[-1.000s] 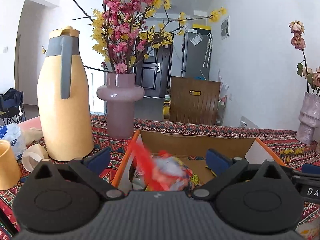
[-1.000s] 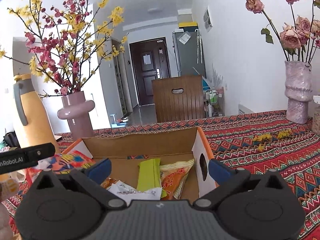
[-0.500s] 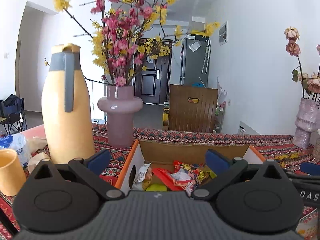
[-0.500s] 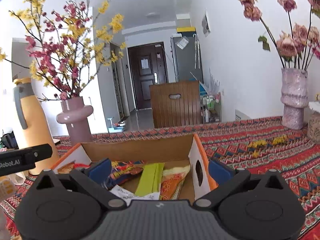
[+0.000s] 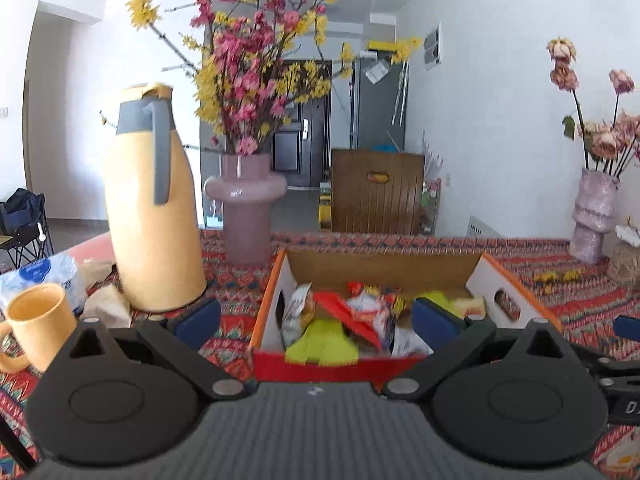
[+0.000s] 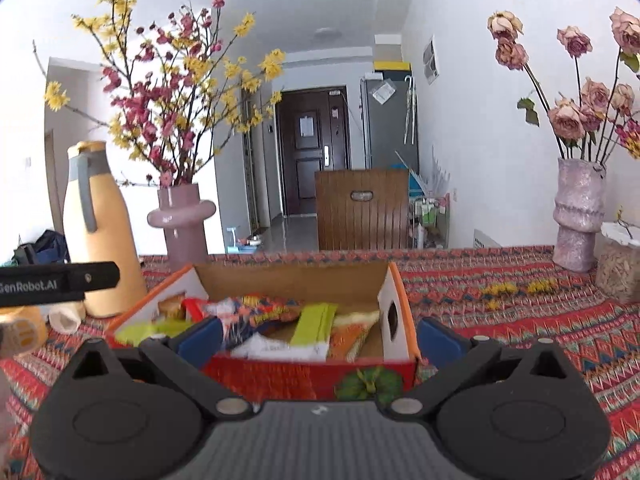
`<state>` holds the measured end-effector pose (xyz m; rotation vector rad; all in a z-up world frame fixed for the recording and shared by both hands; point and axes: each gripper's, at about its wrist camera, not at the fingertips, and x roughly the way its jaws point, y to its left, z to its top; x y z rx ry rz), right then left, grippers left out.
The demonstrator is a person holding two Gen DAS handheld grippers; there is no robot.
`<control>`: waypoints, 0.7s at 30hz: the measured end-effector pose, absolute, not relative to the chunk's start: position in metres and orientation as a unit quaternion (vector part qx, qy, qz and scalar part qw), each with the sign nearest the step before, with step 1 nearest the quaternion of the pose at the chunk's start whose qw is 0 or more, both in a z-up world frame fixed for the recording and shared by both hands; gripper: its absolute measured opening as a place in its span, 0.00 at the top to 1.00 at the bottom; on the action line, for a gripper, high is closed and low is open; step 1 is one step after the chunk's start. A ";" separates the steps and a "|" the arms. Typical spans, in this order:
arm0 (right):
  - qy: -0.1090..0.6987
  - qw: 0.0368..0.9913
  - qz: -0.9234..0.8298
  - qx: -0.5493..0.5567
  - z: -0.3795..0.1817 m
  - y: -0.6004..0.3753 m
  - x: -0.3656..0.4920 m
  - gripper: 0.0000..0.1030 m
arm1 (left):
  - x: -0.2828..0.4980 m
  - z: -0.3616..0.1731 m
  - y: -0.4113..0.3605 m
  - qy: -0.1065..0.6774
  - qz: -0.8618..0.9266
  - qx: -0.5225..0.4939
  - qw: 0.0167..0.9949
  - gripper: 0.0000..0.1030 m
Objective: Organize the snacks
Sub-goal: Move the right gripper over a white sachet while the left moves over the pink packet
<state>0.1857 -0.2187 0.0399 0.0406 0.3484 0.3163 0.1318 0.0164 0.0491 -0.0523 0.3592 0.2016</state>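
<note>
Two grippers: both held low over the patterned tablecloth [image 6: 560, 336], facing one cardboard box [image 6: 296, 280].
Left gripper [image 5: 316, 318]: blue-padded fingers [image 5: 198, 318] spread wide, nothing between them.
Right gripper [image 6: 320, 336]: fingers [image 6: 438, 336] likewise wide apart and empty; the box's red front wall lies just ahead of them.
Writing: "GenRobot.AI" in part on the black bar [image 6: 60, 282] at the left of the right wrist view; "D…" cut off at the right edge of the left wrist view.
Snacks [image 5: 352, 316]: piled inside the box, red, lime-green [image 6: 314, 322] and orange packets; their print is too blurred to read.
Box art: a green pumpkin-like picture [image 6: 368, 384] on the front wall.
Mug [image 5: 38, 330]: yellow, on the left.
Beyond: tan jug [image 5: 150, 208] with grey handle, mauve vase [image 5: 246, 208] of pink and yellow blossoms, pale vase [image 6: 578, 212] of roses far right.
</note>
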 end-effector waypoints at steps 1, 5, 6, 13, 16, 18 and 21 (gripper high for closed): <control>0.177 0.972 0.156 0.019 0.036 -0.220 0.181 0.00 | 0.129 0.047 0.018 0.183 0.100 -0.025 0.978 0.00; 0.199 0.968 0.151 0.017 0.023 -0.227 0.167 0.00 | 0.115 0.034 0.023 0.199 0.100 -0.018 0.975 0.00; 0.204 0.967 0.150 0.016 0.020 -0.229 0.164 0.00 | 0.112 0.031 0.024 0.202 0.101 -0.018 0.974 0.00; 0.241 0.960 0.138 0.029 -0.007 -0.242 0.159 0.00 | 0.105 0.002 0.034 0.212 0.103 -0.016 0.972 0.00; 0.249 0.958 0.133 0.044 -0.020 -0.246 0.164 0.00 | 0.108 -0.013 0.039 0.224 0.101 -0.019 0.969 0.00; 0.249 0.958 0.133 0.053 -0.026 -0.248 0.166 0.00 | 0.110 -0.015 0.040 0.229 0.100 -0.023 0.968 0.00; 0.239 0.960 0.134 0.061 -0.030 -0.251 0.166 0.00 | 0.108 -0.017 0.041 0.227 0.096 -0.027 0.969 0.00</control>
